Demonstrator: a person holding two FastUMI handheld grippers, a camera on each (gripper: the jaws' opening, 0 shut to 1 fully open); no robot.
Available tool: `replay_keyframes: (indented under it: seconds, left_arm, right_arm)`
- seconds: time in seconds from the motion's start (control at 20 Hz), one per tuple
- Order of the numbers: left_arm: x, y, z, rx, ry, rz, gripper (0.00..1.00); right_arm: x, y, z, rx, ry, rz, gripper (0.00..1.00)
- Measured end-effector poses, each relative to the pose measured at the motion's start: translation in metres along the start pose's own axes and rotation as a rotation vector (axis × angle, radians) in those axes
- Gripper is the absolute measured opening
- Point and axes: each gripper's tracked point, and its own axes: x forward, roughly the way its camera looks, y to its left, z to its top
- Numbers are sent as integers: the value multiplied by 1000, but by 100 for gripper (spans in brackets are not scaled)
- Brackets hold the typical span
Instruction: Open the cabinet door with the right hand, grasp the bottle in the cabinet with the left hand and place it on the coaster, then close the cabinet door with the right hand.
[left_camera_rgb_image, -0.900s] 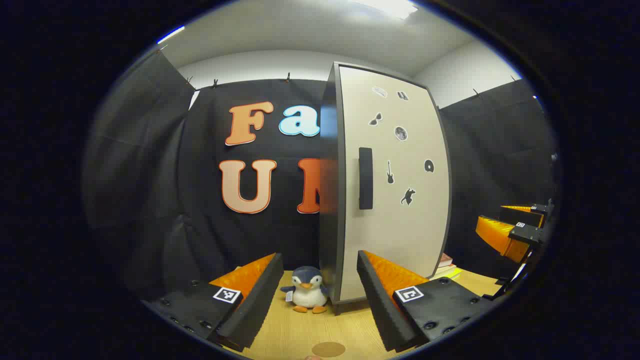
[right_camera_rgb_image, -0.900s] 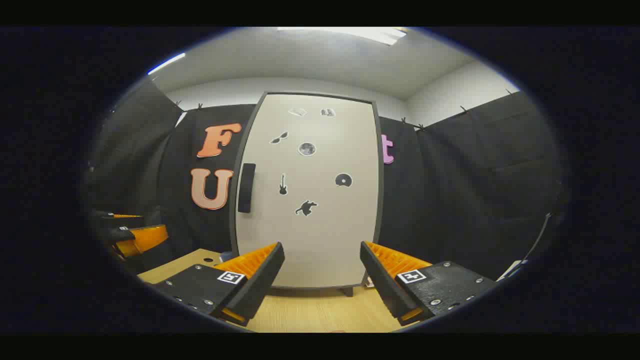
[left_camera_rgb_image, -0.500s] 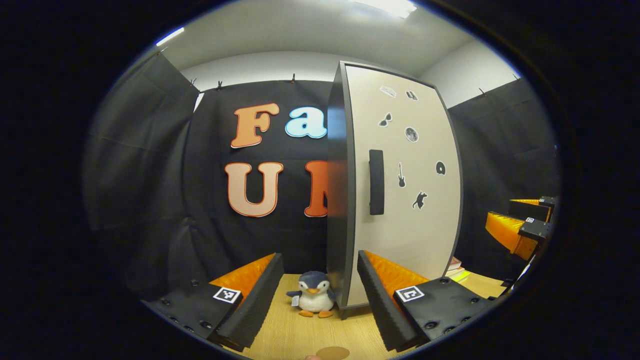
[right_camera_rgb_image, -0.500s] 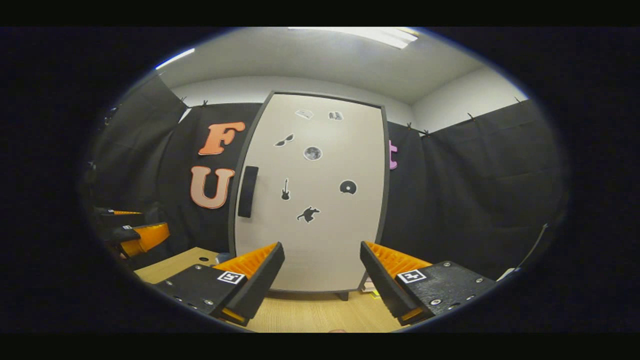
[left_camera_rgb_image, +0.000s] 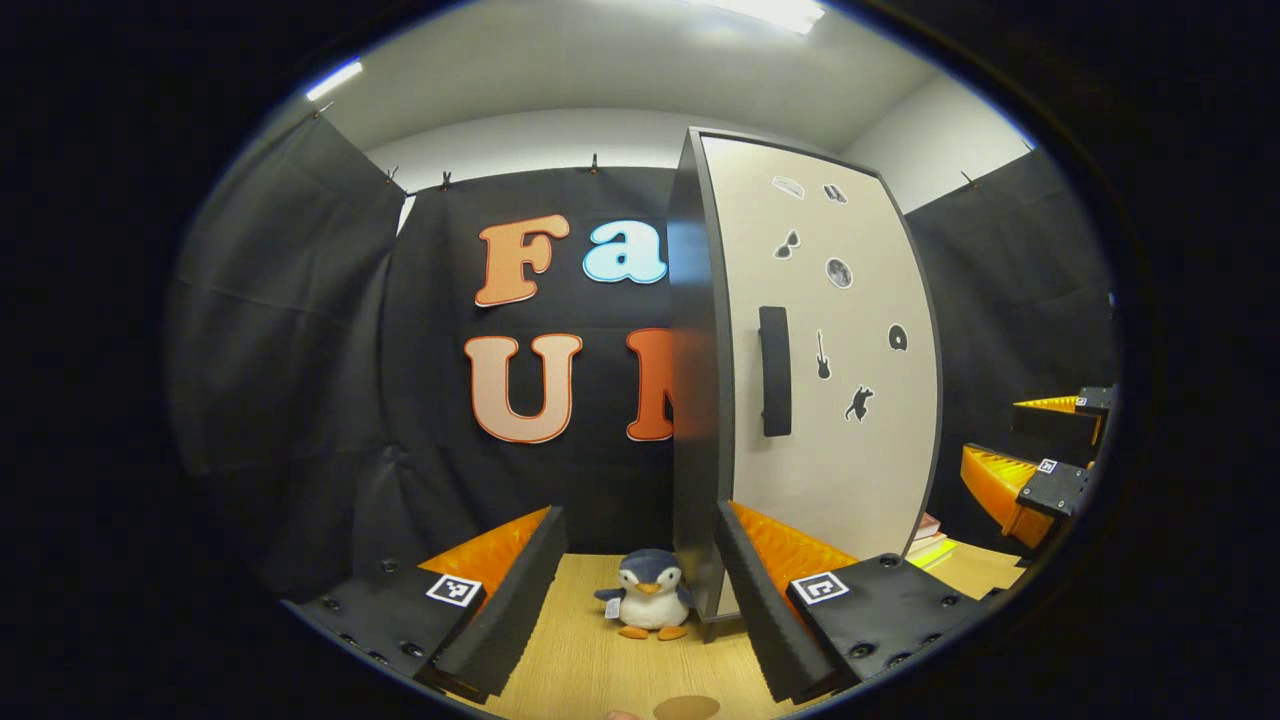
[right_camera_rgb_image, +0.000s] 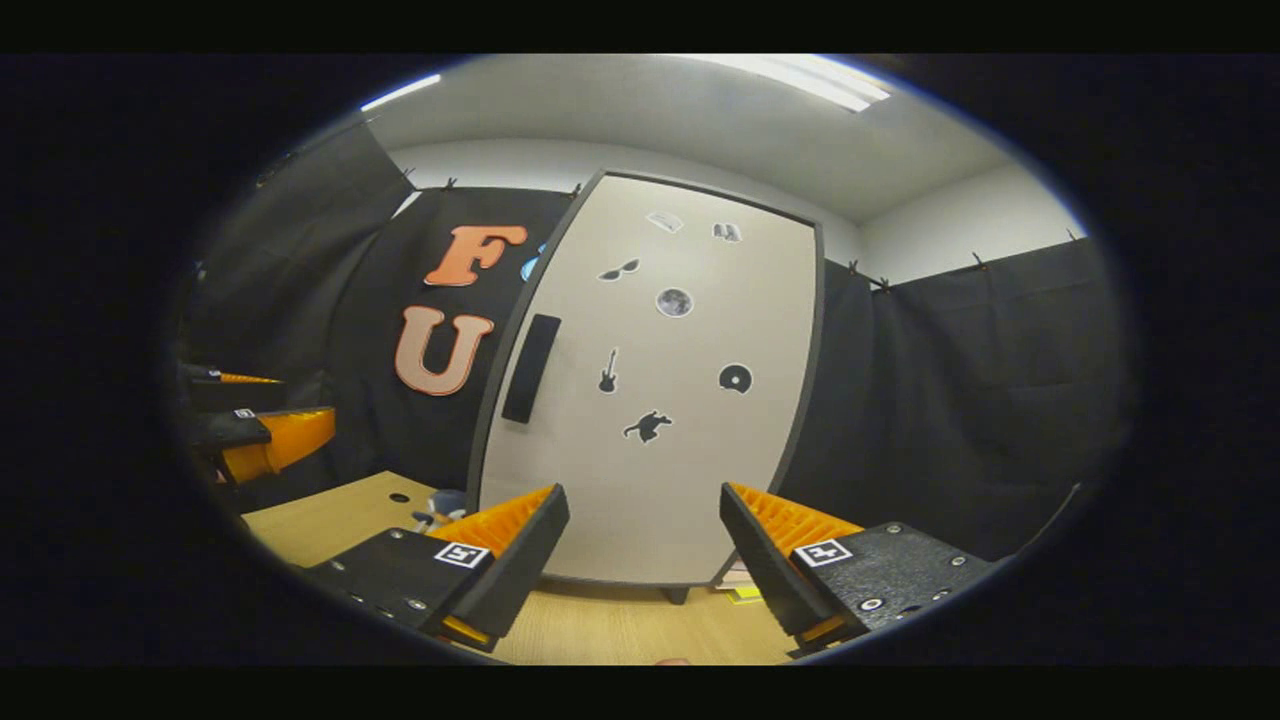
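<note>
we hold the right gripper (right_camera_rgb_image: 645, 560) with jaws spread and empty facing the shut cabinet door (right_camera_rgb_image: 650, 400), lined up for its handle (right_camera_rgb_image: 530, 368), while the left gripper (left_camera_rgb_image: 635, 585) waits spread and empty above the table's near edge by the coaster (left_camera_rgb_image: 686, 708), the bottle hidden inside.

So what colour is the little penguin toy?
The penguin toy is dark blue-grey with a white belly and orange beak and feet, clearest in the left gripper view.

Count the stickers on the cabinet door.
6 on the cabinet door: two near the top edge, sunglasses and a moon below them, a guitar and a disc mid-door, plus a seventh, an animal shape, lowest. So 7.
</note>
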Motion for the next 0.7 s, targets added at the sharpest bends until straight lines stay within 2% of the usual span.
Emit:
replay_keyframes:
  seconds: [0.2,0.25,0.4,0.7]
  left_arm:
    - [-1,14,0,1,2,21,96]
    - [1,20,-1,2,3,26,99]
    - [2,33,-1,11,6,44,96]
    - [9,47,-5,22,21,61,96]
  right_arm:
    - [13,20,6,28,17,50,95]
    - [17,25,8,35,19,60,95]
    - [32,43,15,63,22,100,95]
    - [66,81,43,188,2,189,95]
